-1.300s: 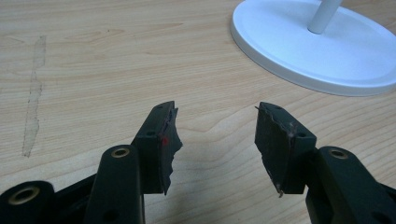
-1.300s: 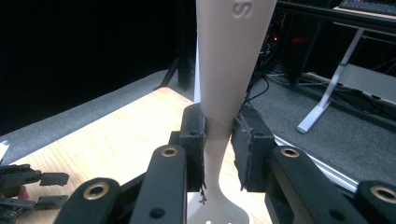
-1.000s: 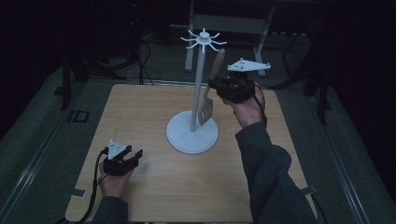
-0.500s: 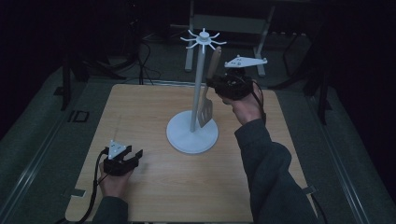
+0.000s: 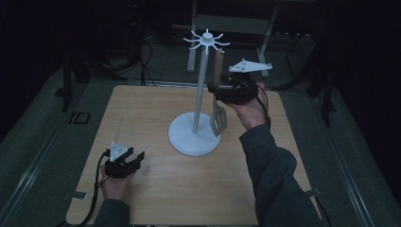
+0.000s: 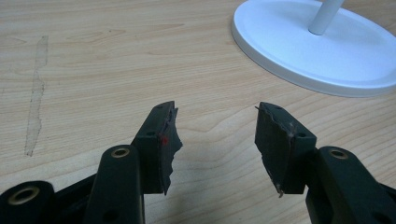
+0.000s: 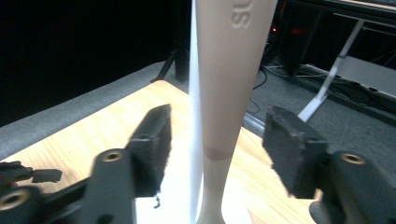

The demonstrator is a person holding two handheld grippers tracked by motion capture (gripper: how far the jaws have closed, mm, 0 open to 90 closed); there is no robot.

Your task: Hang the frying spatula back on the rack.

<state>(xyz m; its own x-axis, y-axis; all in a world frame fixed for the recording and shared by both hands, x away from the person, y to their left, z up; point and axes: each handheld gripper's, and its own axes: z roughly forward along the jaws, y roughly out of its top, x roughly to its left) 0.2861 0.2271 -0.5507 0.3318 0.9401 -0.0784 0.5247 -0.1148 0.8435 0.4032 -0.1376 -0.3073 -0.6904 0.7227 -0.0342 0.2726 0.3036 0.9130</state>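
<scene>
Likely the spatula (image 5: 218,97), hanging from the white stand (image 5: 201,90) between the right gripper's (image 5: 218,90) wide-apart, non-gripping jaws, could swing or unhook if bumped, while the left gripper (image 5: 130,158) rests gaping and empty at seven o'clock on the table (image 5: 142,109).

Showing raised letters "SU" at the top edge of the right gripper view, moulded into the pale handle of the spatula (image 7: 233,70); word being cut off by the frame, so remaining letters not readable. Reading upright along the handle's width, just above where the handle narrows. Finding nothing else legible: no print, number or sign readable on the counter (image 5: 156,118), on the white stand (image 5: 201,80) or elsewhere.
</scene>
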